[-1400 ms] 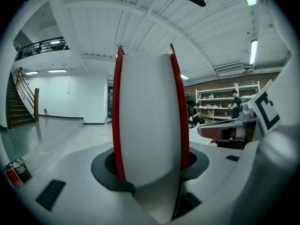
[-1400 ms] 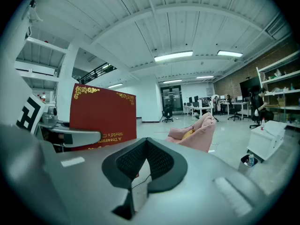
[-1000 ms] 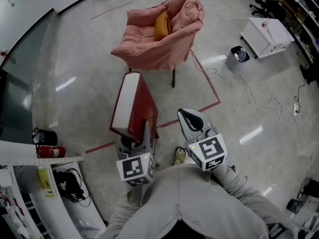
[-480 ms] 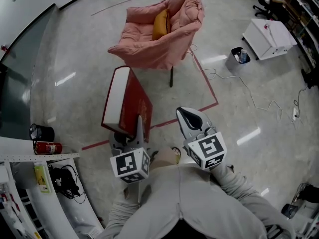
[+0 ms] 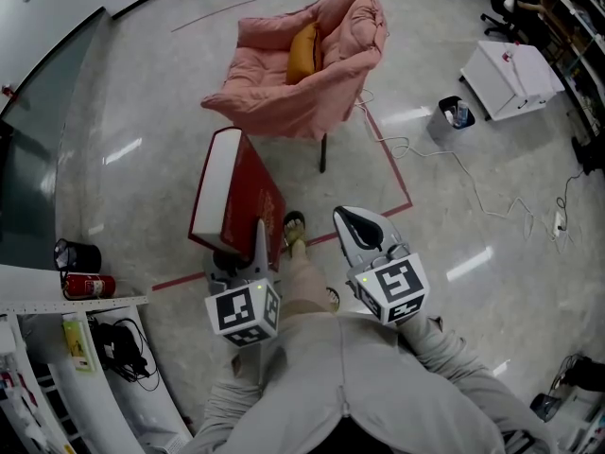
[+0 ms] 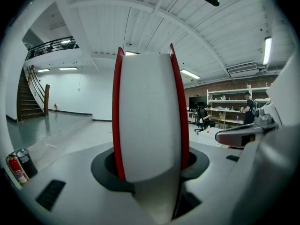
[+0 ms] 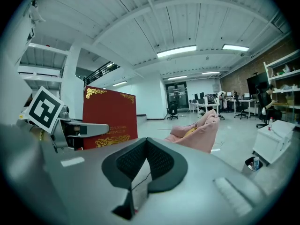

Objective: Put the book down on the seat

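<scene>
Left gripper [image 5: 244, 253]: my jaws are clamped on the lower edge of the red book [image 5: 232, 197], one on each cover.
Book: upright, pale page edge facing my left gripper's camera, held in front of the pink chair [image 5: 312, 83], not on its seat [image 5: 265, 88].
Right gripper [image 5: 359, 227]: my jaws are pressed together with nothing between them, just right of the book.
Seat: an orange cushion [image 5: 304, 50] lies against the chair back.

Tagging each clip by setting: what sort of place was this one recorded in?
Probably a large open lab or workshop hall: a polished floor marked with red tape, shelving along the far wall, and a staircase up to a mezzanine.
</scene>
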Motion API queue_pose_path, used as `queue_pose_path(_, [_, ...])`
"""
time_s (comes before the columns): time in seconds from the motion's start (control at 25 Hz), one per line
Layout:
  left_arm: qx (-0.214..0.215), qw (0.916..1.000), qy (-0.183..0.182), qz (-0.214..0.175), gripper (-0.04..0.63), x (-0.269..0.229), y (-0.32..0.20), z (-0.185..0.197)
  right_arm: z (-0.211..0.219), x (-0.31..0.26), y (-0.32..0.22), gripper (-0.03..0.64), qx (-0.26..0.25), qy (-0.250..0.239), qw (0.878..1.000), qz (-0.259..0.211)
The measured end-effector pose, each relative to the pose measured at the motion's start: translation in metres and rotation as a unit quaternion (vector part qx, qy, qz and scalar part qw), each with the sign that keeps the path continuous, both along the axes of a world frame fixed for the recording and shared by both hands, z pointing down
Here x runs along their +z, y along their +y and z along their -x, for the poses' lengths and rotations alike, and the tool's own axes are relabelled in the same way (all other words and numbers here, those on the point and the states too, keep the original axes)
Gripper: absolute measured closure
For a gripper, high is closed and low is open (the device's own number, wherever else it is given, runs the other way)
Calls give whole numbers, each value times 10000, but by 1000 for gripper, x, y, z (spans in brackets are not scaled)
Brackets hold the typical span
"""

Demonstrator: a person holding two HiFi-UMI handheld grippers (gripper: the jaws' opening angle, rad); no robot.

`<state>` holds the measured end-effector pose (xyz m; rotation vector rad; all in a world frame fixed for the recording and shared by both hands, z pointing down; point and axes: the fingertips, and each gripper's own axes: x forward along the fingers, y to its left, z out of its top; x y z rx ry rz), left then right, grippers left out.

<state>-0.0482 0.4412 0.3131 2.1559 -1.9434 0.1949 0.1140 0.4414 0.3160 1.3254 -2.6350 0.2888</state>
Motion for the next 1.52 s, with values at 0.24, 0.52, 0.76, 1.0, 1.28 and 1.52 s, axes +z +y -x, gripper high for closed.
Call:
queue_pose_path(0.24, [-46,10000,26,-37,353,3,-34,5,6,5,-33,617,-48,54,10000,10])
queue_pose_path(0.52, [31,10000,56,62,353,9,-81,10,23,14,-86,617,-154,116,9997,148])
queue_pose_path(0.76, [94,9998,48,158,353,17,-131,24,41,21,-136,617,-162,125,9995,239])
queue_pose_path(1.0, [187,9994,99,262,353,18,-190,37,57,18,-193,617,-95,124,9994,295])
queue_pose_path(1.28, [269,9988,160,377,353,16,-251,58,76,16,-249,617,-30,178,9990,409])
queue_pose_path(1.52, [310,9985,164,419,353,13,-296,72,91,13,-295,617,5,182,9988,452])
